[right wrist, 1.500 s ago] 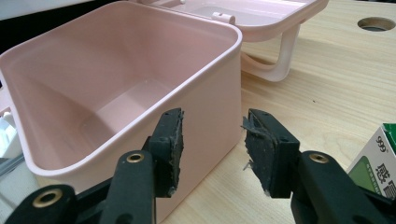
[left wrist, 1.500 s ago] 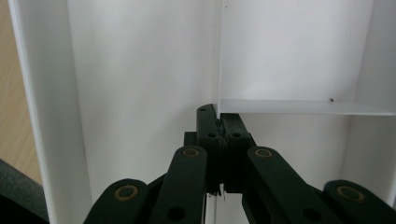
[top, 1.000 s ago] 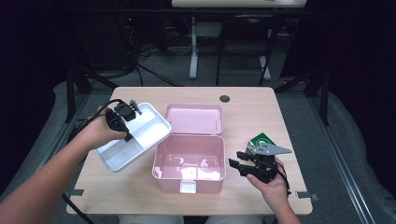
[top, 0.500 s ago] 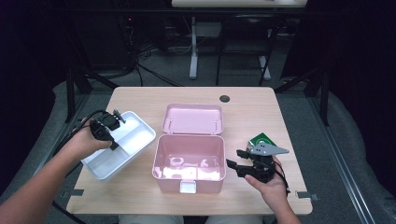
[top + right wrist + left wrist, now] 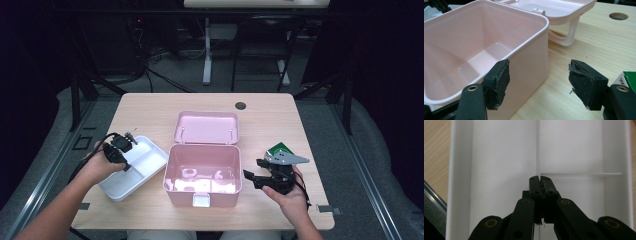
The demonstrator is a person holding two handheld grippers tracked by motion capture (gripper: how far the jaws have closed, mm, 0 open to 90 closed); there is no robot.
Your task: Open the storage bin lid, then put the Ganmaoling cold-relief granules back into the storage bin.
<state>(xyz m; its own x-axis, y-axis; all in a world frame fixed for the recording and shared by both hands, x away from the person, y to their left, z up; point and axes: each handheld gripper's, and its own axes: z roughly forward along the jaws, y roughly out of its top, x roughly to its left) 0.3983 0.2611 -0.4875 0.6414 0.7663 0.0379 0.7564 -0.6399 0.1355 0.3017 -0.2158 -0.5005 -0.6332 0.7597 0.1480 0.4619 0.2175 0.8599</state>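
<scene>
Wooden tabletop (image 5: 280, 125) runs bare behind the open pink box (image 5: 202, 172); my left gripper (image 5: 119, 150) is angled down over the white divided tray (image 5: 145, 165) at the box's left, jaws pressed together on its centre divider (image 5: 538, 152). My right gripper (image 5: 539, 77) sits low and level, jaws just opening astride the box's right wall, pads clear of it, a green packet (image 5: 280, 149) just behind.

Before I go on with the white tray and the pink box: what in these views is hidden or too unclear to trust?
- White tray, high view: near-left part hidden under the left hand.
- Left gripper, own view: jaws shut at the tray's divider; whether they pinch it is unclear.
- Green packet, high view: mostly behind the right gripper; print illegible.
- Pink box, right gripper view: left side cut off.
</scene>
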